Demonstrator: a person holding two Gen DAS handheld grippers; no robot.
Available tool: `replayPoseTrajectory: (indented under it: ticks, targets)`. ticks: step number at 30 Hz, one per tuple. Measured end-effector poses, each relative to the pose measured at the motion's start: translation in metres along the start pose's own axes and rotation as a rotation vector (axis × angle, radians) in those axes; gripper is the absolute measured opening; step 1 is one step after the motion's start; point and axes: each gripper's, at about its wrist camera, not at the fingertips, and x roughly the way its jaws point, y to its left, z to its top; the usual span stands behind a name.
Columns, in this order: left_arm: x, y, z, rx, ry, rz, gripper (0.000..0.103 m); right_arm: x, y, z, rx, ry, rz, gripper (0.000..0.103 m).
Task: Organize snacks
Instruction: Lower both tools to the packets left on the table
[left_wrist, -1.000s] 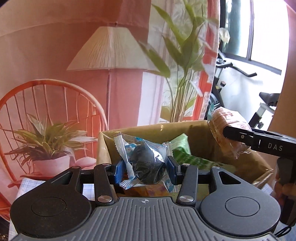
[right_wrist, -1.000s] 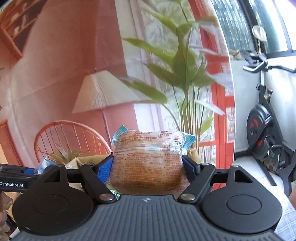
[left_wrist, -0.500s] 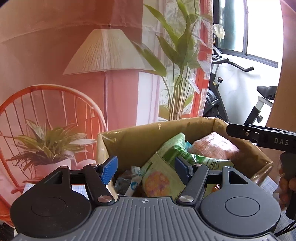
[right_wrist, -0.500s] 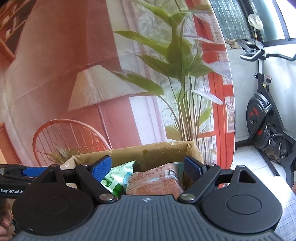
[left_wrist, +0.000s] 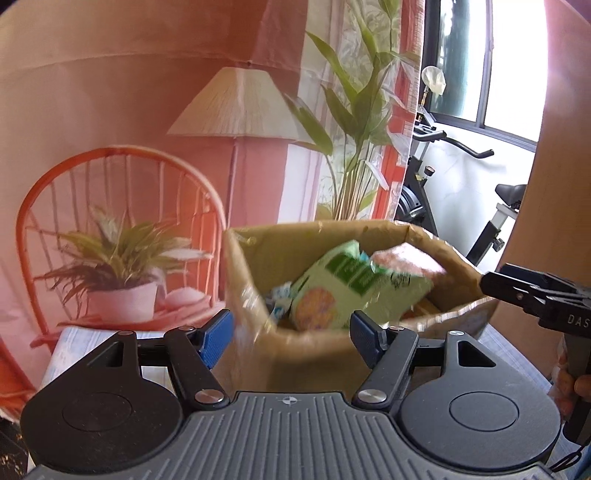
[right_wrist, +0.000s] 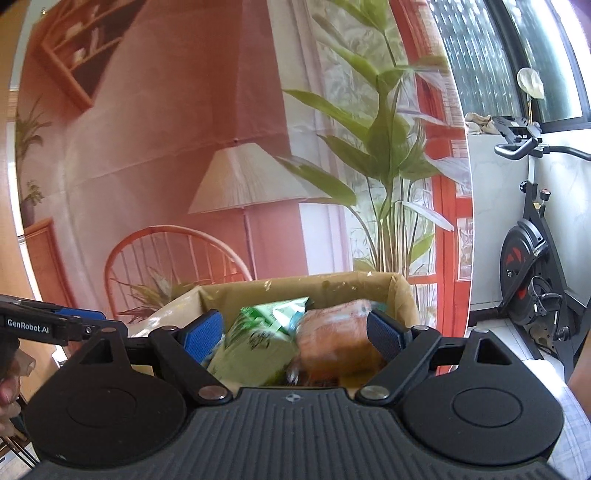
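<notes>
A brown cardboard box (left_wrist: 258, 258) stands ahead and holds several snack packs. A green cracker bag (left_wrist: 343, 291) lies on top, an orange-pink wrapped pack (left_wrist: 406, 258) sits to its right, and a blue-white wrapper (left_wrist: 279, 301) peeks out at its left. My left gripper (left_wrist: 290, 336) is open and empty in front of the box. My right gripper (right_wrist: 295, 334) is open and empty just before the same box (right_wrist: 402, 295), with the green bag (right_wrist: 258, 339) and the orange pack (right_wrist: 332, 343) showing between its fingers. The right gripper also shows in the left wrist view (left_wrist: 535, 299).
A printed backdrop (left_wrist: 147, 110) with a lamp, chair and plants hangs close behind the box. An exercise bike (right_wrist: 532, 258) stands at the right by the window. A checked cloth (left_wrist: 74, 343) covers the table. The left gripper's arm (right_wrist: 48, 325) shows at the right wrist view's left edge.
Both grippers opened and dropped their packs into the box: the left let go of the dark wrapped snack, the right the orange pack. Both then pulled back from the box.
</notes>
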Motion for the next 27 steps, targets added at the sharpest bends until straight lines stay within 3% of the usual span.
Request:
replayPoseTrajectory:
  ticks: [9, 17, 27]
  targets:
    - [-0.013, 0.028, -0.063, -0.104, 0.063, 0.019, 0.072, -0.033, 0.012, -0.064, 0.081, 0.035, -0.054, 0.088]
    - [0.001, 0.044, -0.114, -0.141, 0.16, 0.056, 0.072, -0.027, 0.023, -0.13, 0.128, 0.212, -0.055, 0.086]
    - [0.012, 0.055, -0.148, -0.176, 0.223, 0.057, 0.071, 0.004, 0.047, -0.193, 0.145, 0.451, -0.035, 0.081]
